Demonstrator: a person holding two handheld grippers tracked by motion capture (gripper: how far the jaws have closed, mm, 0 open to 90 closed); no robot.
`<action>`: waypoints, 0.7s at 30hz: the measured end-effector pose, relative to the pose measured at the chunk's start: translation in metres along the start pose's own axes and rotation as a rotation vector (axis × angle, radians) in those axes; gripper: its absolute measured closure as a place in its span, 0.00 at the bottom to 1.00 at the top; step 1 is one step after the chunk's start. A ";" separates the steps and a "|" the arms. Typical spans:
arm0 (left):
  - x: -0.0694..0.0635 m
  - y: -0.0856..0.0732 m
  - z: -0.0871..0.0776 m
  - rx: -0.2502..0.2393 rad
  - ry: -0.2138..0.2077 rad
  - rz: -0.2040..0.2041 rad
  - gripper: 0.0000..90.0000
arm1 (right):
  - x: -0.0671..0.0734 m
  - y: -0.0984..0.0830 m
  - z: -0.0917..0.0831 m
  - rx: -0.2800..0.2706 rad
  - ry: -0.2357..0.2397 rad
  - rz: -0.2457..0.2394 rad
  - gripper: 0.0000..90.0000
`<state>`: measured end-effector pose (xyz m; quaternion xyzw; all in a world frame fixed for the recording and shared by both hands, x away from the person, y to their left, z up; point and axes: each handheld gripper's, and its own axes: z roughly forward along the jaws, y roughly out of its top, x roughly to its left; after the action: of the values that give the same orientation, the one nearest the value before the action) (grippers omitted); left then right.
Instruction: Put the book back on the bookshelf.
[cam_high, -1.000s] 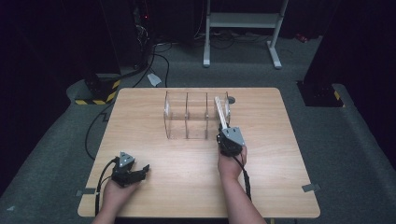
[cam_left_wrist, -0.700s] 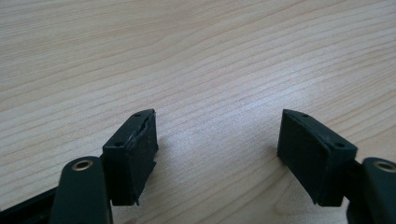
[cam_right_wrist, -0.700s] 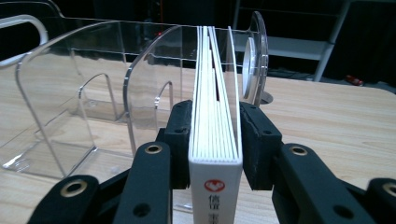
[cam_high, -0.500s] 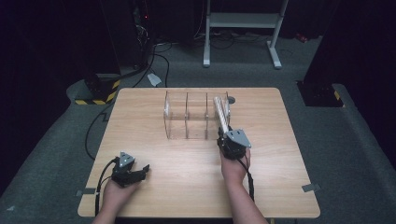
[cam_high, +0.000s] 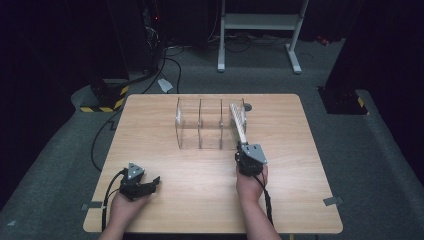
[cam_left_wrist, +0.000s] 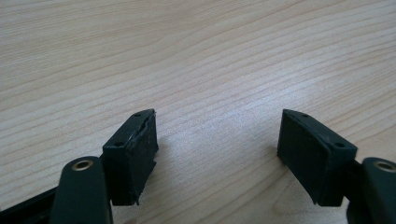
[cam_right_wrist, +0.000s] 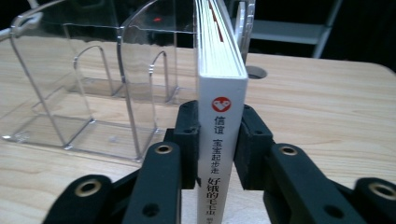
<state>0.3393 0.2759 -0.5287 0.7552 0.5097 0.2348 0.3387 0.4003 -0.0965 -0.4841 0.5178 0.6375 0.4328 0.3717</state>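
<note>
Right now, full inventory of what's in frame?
Book: 1, white spine with a red logo and dark print, upright, clamped by the spine at the rack's right end.
Clear rack: 1, transparent with dividers, table's far middle.
Table: 1, light wood.
Metal stand: 1, white, on the floor beyond the table.
Hazard-striped base: 1, yellow and black, floor at far left.
Left tool: 1, black, jaws apart over bare wood, near left.
Right tool: 1, black, shut on the book.
Hands: 2, near edge.
</note>
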 end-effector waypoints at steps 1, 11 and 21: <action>0.000 0.000 0.000 0.000 0.000 0.000 0.32 | 0.001 -0.001 0.000 -0.005 -0.009 0.007 0.82; 0.000 0.000 0.000 0.001 -0.002 0.001 0.32 | 0.020 -0.003 0.001 -0.026 -0.135 0.063 0.83; 0.000 0.000 0.000 0.000 -0.001 0.001 0.32 | 0.022 -0.002 0.002 -0.026 -0.153 0.079 0.82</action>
<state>0.3392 0.2759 -0.5287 0.7557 0.5090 0.2345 0.3390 0.3967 -0.0745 -0.4873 0.5692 0.5807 0.4147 0.4085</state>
